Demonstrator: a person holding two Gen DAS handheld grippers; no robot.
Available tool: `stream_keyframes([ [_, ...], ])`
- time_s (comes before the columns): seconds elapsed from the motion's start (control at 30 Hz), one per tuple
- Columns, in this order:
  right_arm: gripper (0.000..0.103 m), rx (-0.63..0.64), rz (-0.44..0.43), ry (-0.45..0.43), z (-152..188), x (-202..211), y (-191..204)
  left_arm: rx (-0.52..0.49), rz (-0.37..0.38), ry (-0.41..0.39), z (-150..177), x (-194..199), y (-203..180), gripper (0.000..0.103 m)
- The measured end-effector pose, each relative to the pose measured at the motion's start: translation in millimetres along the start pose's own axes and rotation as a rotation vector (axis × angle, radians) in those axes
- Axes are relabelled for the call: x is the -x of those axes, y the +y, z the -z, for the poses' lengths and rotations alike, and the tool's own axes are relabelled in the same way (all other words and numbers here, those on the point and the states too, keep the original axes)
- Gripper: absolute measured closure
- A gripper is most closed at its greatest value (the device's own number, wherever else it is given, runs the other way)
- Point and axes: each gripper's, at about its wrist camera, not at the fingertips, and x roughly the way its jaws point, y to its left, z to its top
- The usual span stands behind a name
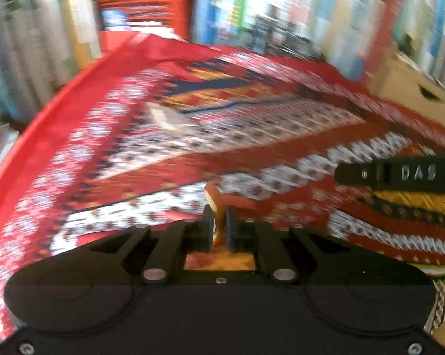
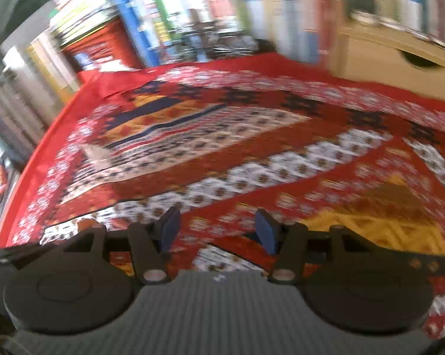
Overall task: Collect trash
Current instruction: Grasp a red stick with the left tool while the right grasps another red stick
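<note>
A red patterned cloth (image 2: pixel 252 153) covers the whole surface in front, with bands of white and dark diamonds, orange and navy stripes, and a plain red border (image 1: pixel 53 112) along its left edge. Behind it stands a tight row of books (image 2: pixel 151 23) — blue, green, white and cream spines, all blurred, no titles legible. A red box (image 1: pixel 151 11) sits among them at the far left corner. To the right is a tan cardboard box (image 2: pixel 400 62) with a dark handle slot, touching the cloth's edge. Bright daylight washes the books — strongest at the top.
</note>
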Motion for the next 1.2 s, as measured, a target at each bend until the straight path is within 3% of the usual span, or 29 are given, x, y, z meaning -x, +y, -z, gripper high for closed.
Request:
stream_keyframes([
  [0.1, 0.043, 0.083, -0.060, 0.031, -5, -14, 26, 0.055, -0.049, -0.003, -2, 6, 26, 0.095],
  [0.17, 0.056, 0.141, -0.090, 0.058, -7, -24, 45, 0.085, -0.084, 0.004, 1, 7, 42, 0.095],
  [0.4, 0.066, 0.364, -0.105, 0.114, 0, -53, 97, 0.166, -0.139, 0.033, 19, 11, 71, 0.095],
  [0.6, 0.071, 0.451, -0.068, 0.161, 12, -76, 115, 0.212, -0.145, 0.045, 30, 12, 80, 0.095],
  [0.67, 0.085, 0.462, -0.055, 0.149, 13, -75, 116, 0.209, -0.145, 0.047, 33, 12, 81, 0.095],
  [0.73, 0.089, 0.455, -0.063, 0.150, 12, -73, 115, 0.210, -0.142, 0.046, 34, 13, 81, 0.095],
  [1.2, 0.089, 0.304, -0.093, 0.135, 28, -14, 104, 0.192, -0.084, 0.010, 42, 43, 66, 0.095],
])
